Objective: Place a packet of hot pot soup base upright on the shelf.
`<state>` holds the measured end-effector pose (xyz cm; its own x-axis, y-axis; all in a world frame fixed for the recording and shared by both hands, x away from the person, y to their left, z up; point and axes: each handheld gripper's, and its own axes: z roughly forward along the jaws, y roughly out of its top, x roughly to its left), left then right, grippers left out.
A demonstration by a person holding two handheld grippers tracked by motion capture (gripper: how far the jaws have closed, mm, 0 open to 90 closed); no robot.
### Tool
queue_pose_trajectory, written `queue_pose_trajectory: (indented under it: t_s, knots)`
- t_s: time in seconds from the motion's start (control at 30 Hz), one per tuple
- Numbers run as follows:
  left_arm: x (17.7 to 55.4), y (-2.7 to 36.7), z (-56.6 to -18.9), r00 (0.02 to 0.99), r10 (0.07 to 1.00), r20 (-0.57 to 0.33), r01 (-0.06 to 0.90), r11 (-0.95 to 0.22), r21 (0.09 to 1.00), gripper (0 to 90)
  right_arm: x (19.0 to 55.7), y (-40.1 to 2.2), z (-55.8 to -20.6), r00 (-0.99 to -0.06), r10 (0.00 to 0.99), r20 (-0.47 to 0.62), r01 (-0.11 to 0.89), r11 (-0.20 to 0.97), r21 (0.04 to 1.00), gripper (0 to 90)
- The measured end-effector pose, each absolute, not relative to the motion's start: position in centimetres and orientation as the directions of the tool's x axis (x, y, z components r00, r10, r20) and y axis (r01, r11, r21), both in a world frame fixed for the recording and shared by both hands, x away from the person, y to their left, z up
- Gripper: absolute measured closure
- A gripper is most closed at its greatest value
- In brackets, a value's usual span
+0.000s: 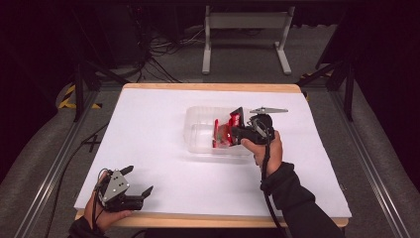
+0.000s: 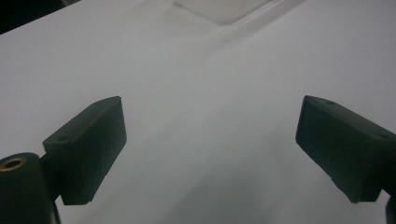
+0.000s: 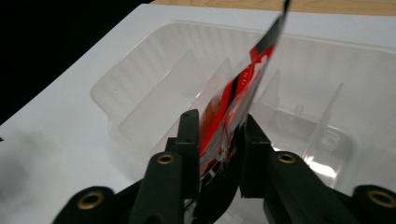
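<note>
Left gripper (image 1: 132, 184), 7 o'clock on table (image 1: 148, 148): jaws spread, nothing between, idle. Clear tray (image 1: 198, 130) at table centre. Right gripper (image 1: 234, 133) at tray's 3 o'clock, jaws set close about red packet (image 3: 236, 100) standing on edge inside tray; whether pads press it, unclear. Advice: settle packet between dividers upright, then part jaws gently, withdraw straight.
</note>
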<state>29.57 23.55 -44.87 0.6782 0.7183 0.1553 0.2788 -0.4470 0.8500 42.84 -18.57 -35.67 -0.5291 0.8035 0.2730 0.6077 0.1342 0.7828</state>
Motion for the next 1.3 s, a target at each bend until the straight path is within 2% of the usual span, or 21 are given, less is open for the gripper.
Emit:
queue_pose_trajectory:
  t_s: [0.43, 0.8, 0.9, 1.1, 1.3]
  knots:
    - [29.6, 23.6, -44.9, 0.677, 0.719, 0.158, 0.279, -0.449, 0.849, 9.4, 43.1, -18.0, -35.7, -0.565, 0.791, 0.234, 0.595, 0.195, 0.779, 68.5]
    - [29.7, 23.5, -45.0, 0.677, 0.718, 0.161, 0.281, -0.455, 0.845, 9.3, 43.8, -17.6, -35.8, -0.596, 0.781, 0.186, 0.582, 0.261, 0.771, 68.5]
    - [29.7, 23.5, -45.0, 0.676, 0.719, 0.161, 0.281, -0.454, 0.845, 9.3, 44.0, -17.4, -36.0, -0.598, 0.780, 0.183, 0.584, 0.267, 0.767, 64.4]
    - [29.7, 23.6, -45.0, 0.675, 0.719, 0.165, 0.279, -0.456, 0.845, 9.4, 44.4, -17.5, -36.1, -0.594, 0.784, 0.180, 0.588, 0.271, 0.762, 62.2]
    - [29.7, 23.6, -44.9, 0.674, 0.720, 0.166, 0.279, -0.456, 0.845, 9.4, 44.4, -17.7, -36.0, -0.593, 0.784, 0.183, 0.594, 0.273, 0.757, 54.0]
